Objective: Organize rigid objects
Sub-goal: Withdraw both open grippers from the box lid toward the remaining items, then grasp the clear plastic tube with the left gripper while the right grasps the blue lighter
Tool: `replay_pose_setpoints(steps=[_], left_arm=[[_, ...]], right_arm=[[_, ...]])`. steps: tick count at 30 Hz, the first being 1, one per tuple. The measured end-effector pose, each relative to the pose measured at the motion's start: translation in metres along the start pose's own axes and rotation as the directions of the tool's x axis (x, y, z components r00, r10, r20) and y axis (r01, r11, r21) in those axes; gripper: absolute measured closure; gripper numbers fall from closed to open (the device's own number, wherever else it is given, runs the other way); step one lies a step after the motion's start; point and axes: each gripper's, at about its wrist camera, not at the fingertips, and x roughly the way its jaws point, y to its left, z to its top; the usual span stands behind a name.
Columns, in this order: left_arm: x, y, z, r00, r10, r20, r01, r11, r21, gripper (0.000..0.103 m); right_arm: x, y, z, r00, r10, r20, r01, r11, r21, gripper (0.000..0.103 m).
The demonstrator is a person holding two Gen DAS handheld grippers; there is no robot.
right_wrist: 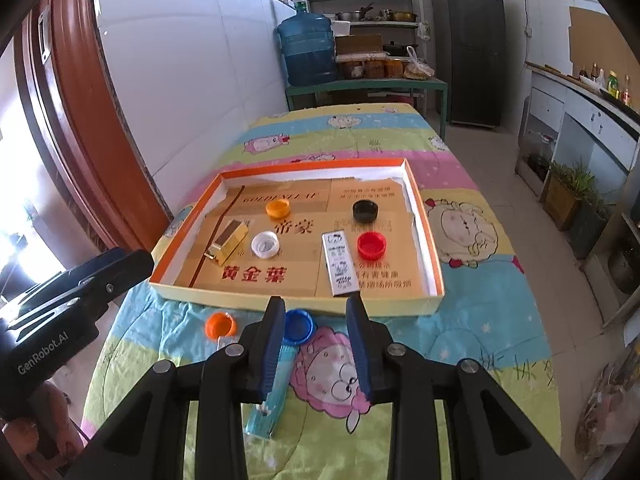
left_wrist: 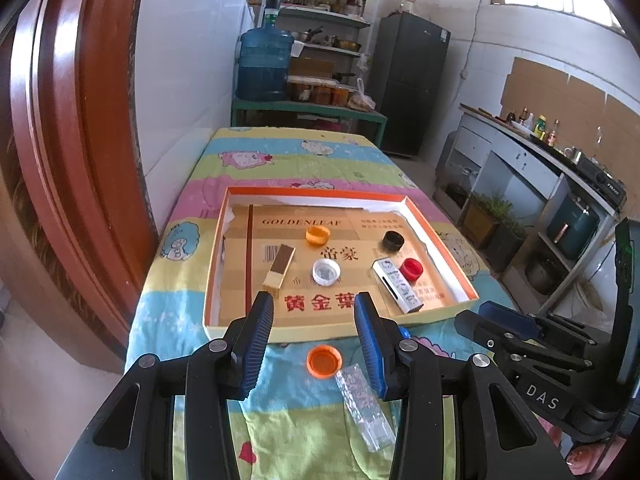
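Left gripper (left_wrist: 314, 306) and right gripper (right_wrist: 316, 310) both hover with jaws spread, gripping nothing. At twelve o'clock of each, the tray (right_wrist: 434, 260) holds four caps and two small boxes. An orange cap (left_wrist: 324, 361), blue cap (right_wrist: 298, 326) and clear box (left_wrist: 365, 406) lie on the desk at six o'clock of the tray.

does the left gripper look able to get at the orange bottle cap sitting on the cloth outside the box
Probably yes. The left gripper is open and empty, and the orange plastic bottle cap lies bare on the cloth between its fingers, in front of the shallow cardboard box. The clear plastic case beside it might crowd one finger.
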Motion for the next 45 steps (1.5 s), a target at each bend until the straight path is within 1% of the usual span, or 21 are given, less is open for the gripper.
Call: replay_pose_setpoints(steps=[5, 6, 7, 9, 14, 20, 31, 33, 35, 36, 38, 39, 40, 43, 45], left_arm=[[-0.002, 0.001, -0.009, 1.0, 0.003, -0.003, -0.003, 1.0, 0.009, 0.059], [-0.002, 0.001, -0.011, 1.0, 0.004, -0.004, -0.004, 1.0, 0.007, 0.058], [-0.002, 0.002, -0.013, 1.0, 0.005, -0.007, -0.005, 1.0, 0.005, 0.057], [-0.001, 0.004, -0.018, 1.0, 0.002, -0.013, -0.002, 1.0, 0.0, 0.055], [0.003, 0.009, -0.029, 0.999, 0.008, -0.036, -0.008, 1.0, -0.001, 0.055], [0.004, 0.012, -0.042, 0.999, 0.021, -0.05, -0.021, 1.0, -0.005, 0.055], [0.0, 0.023, -0.049, 0.999, 0.027, -0.047, -0.029, 0.999, -0.041, 0.055], [0.0, 0.025, -0.049, 0.999, 0.027, -0.047, -0.03, 0.999, -0.046, 0.055], [0.001, 0.027, -0.05, 0.998, 0.03, -0.05, -0.032, 0.998, -0.049, 0.055], [0.001, 0.028, -0.05, 0.998, 0.03, -0.05, -0.032, 0.998, -0.051, 0.055], [0.001, 0.028, -0.051, 0.998, 0.03, -0.053, -0.032, 0.998, -0.051, 0.055], [0.002, 0.028, -0.051, 0.998, 0.028, -0.054, -0.031, 0.998, -0.05, 0.055], [0.002, 0.027, -0.051, 0.998, 0.026, -0.054, -0.029, 0.998, -0.049, 0.055], [0.003, 0.021, -0.052, 0.998, 0.015, -0.061, -0.017, 0.999, -0.038, 0.055], [0.006, 0.016, -0.053, 0.998, 0.005, -0.07, -0.008, 1.0, -0.029, 0.055]], right_arm=[[-0.001, 0.004, -0.008, 1.0, 0.002, -0.013, -0.002, 1.0, -0.009, 0.071], [0.0, 0.004, -0.009, 1.0, -0.001, -0.015, 0.001, 1.0, -0.01, 0.068], [0.0, 0.005, -0.011, 1.0, -0.008, -0.016, 0.008, 1.0, -0.012, 0.059], [0.003, 0.006, -0.014, 0.999, -0.019, -0.027, 0.018, 1.0, -0.013, 0.049], [0.013, 0.004, -0.023, 0.998, -0.023, -0.061, 0.023, 1.0, -0.005, 0.049], [0.03, 0.012, -0.039, 0.994, -0.029, -0.107, 0.028, 1.0, -0.012, 0.049], [0.053, 0.037, -0.051, 0.988, -0.075, -0.138, 0.067, 0.996, -0.058, 0.049], [0.055, 0.042, -0.054, 0.986, -0.086, -0.139, 0.076, 0.994, -0.074, 0.049], [0.056, 0.046, -0.055, 0.986, -0.109, -0.124, 0.098, 0.991, -0.096, 0.049], [0.056, 0.048, -0.055, 0.985, -0.121, -0.119, 0.109, 0.988, -0.109, 0.052], [0.056, 0.052, -0.057, 0.984, -0.136, -0.115, 0.12, 0.984, -0.133, 0.063], [0.057, 0.054, -0.058, 0.983, -0.139, -0.121, 0.12, 0.982, -0.147, 0.073], [0.058, 0.056, -0.06, 0.982, -0.135, -0.128, 0.114, 0.98, -0.161, 0.078], [0.054, 0.06, -0.064, 0.983, -0.148, -0.108, 0.126, 0.974, -0.19, 0.078], [0.051, 0.055, -0.065, 0.984, -0.138, -0.109, 0.118, 0.978, -0.173, 0.079]])
